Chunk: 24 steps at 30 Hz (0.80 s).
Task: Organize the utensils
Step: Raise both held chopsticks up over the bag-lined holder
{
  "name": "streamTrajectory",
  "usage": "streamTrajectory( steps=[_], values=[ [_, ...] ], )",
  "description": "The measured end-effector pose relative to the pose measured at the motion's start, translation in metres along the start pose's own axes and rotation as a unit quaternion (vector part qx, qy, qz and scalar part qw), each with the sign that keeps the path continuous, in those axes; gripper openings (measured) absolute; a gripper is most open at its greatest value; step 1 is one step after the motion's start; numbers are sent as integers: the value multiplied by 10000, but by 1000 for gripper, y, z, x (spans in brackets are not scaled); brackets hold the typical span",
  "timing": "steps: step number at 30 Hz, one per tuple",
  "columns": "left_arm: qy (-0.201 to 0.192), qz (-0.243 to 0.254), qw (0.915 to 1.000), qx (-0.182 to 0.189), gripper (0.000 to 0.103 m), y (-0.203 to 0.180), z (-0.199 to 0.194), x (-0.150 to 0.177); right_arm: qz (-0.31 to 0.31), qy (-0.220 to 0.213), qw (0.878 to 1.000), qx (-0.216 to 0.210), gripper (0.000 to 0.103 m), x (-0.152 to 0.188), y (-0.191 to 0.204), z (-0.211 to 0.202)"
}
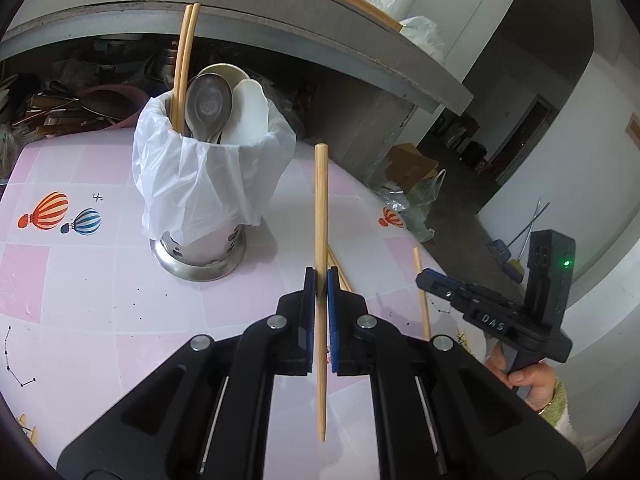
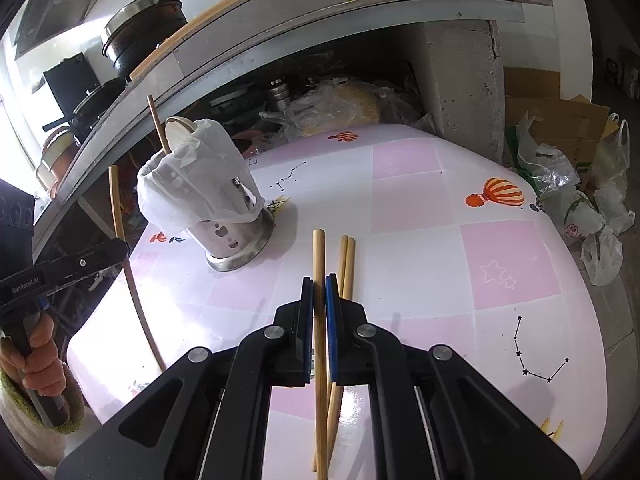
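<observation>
A steel utensil holder (image 1: 200, 252) lined with a white plastic bag stands on the pink checked table (image 1: 80, 280). It holds two chopsticks (image 1: 182, 64), a metal spoon (image 1: 209, 102) and white spoons. My left gripper (image 1: 320, 280) is shut on a wooden chopstick (image 1: 320, 208), lifted right of the holder. My right gripper (image 2: 319, 284) is shut on another chopstick (image 2: 319, 256) low over the table; two more chopsticks (image 2: 347, 264) lie beside it. The holder (image 2: 236, 240) is ahead to the left in the right wrist view.
A concrete counter (image 1: 280, 24) overhangs the table's far side, with clutter beneath it. Plastic bags (image 2: 580, 200) and cardboard boxes sit on the floor past the table's right edge. The right gripper's body (image 1: 500, 312) shows at the right of the left wrist view.
</observation>
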<state>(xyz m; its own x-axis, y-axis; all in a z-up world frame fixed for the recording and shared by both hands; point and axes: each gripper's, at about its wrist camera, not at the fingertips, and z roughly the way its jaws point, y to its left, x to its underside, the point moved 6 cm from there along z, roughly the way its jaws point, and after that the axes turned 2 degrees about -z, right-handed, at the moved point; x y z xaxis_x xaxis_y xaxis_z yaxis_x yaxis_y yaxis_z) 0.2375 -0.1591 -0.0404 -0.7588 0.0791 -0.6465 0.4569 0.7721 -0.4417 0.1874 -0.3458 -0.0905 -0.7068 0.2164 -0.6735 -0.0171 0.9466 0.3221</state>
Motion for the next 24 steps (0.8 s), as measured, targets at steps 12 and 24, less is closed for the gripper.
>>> streamTrajectory(
  steps=[12,24],
  values=[
    [-347,59,9993,96,5,-7,-23,-16,-3,-32,10000,-60,6,-1,4,-3],
    [-971,142,9950,164,5,-18,-69,-53,-121,-601,9976,-308,6,-29,20,-43]
  ],
)
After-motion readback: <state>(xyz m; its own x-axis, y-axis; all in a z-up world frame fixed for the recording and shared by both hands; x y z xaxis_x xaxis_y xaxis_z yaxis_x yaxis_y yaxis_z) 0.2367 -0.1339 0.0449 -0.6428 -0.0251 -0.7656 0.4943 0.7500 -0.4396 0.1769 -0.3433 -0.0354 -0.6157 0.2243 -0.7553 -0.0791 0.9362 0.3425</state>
